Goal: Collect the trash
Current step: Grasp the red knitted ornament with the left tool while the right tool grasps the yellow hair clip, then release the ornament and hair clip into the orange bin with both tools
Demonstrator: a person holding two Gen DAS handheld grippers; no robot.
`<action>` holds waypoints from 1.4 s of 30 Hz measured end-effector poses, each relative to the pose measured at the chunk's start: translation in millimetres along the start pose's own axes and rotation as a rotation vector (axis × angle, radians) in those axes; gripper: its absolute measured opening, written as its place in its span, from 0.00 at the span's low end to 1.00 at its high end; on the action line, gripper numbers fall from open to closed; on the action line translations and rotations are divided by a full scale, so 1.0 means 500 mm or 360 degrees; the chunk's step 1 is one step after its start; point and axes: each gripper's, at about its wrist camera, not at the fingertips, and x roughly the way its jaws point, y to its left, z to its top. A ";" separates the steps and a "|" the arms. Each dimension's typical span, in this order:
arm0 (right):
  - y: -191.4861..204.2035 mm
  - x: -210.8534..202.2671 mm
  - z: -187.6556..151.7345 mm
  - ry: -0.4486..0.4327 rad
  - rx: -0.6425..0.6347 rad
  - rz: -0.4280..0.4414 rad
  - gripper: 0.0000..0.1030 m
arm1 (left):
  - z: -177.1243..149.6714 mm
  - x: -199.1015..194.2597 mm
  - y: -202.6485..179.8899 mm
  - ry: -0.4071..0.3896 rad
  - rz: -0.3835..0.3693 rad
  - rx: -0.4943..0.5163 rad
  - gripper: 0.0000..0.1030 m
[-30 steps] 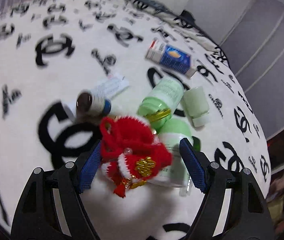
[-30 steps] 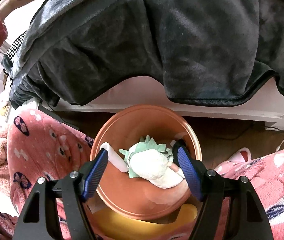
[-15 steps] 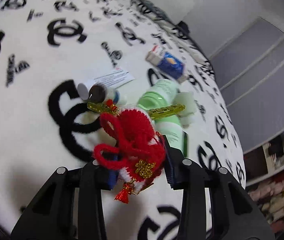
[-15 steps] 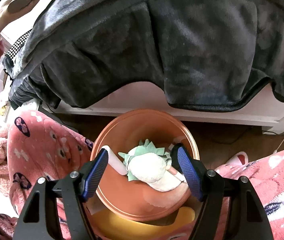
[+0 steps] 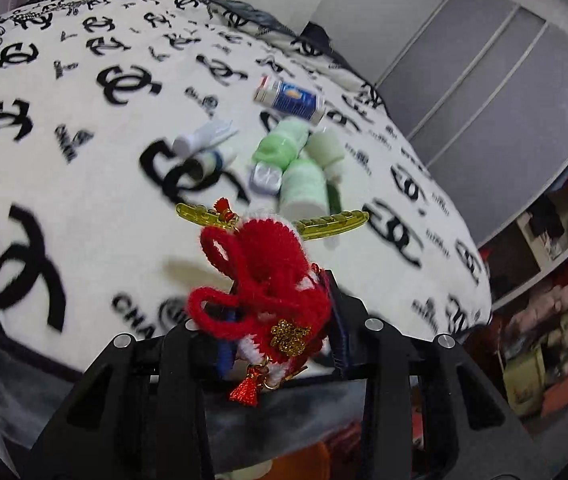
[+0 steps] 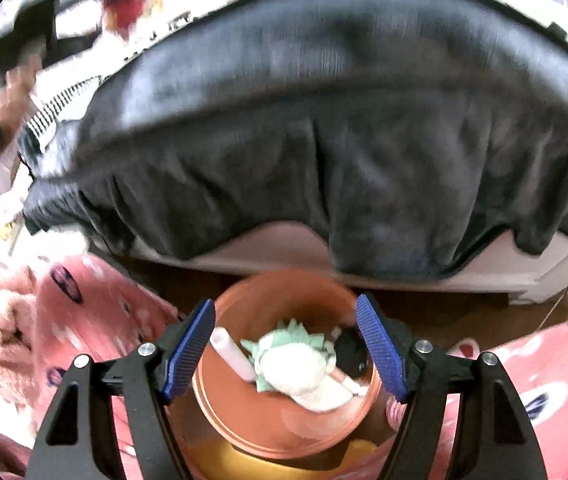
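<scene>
Covering the bed: logo-print blanket (image 5: pixel 83 200), grey wardrobe (image 5: pixel 496 92).

Left gripper (image 5: pixel 279 320) clamped tight, both black arms pulled in close, blue pads nearly hidden behind what's pinched between them. Held up off the surface, pointing forward and slightly down. Right gripper (image 6: pixel 286 350) spread wide, blue ribbed pads (image 6: pixel 189 354) well apart with nothing touching either one, angled downward. Bare hand (image 6: pixel 1 100) visible far left in the right wrist view, blurry, wrapped around the other handle.
</scene>
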 end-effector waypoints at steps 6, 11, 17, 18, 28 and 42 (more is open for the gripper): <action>0.033 -0.114 0.136 -0.0285 -0.0046 0.0121 0.76 | -0.051 -0.024 0.027 -0.0043 0.0046 0.0062 0.34; 0.095 -0.138 0.310 -0.0449 -0.0168 0.0061 0.76 | -0.058 -0.039 0.058 -0.0070 -0.0001 -0.0003 0.33; 0.179 -0.047 0.504 -0.0378 -0.0282 0.0066 0.76 | -0.087 -0.108 0.083 -0.0139 -0.0073 -0.0040 0.33; 0.194 -0.032 0.513 -0.0348 -0.0326 0.0082 0.76 | -0.094 -0.125 0.091 -0.0150 -0.0081 -0.0055 0.33; 0.359 0.179 0.482 0.0044 -0.0842 -0.0025 0.73 | -0.164 -0.269 0.168 -0.0249 0.0006 -0.0139 0.33; 0.306 0.093 0.468 -0.0059 -0.0671 0.0004 0.51 | -0.208 -0.278 0.171 -0.0233 -0.0046 -0.0185 0.33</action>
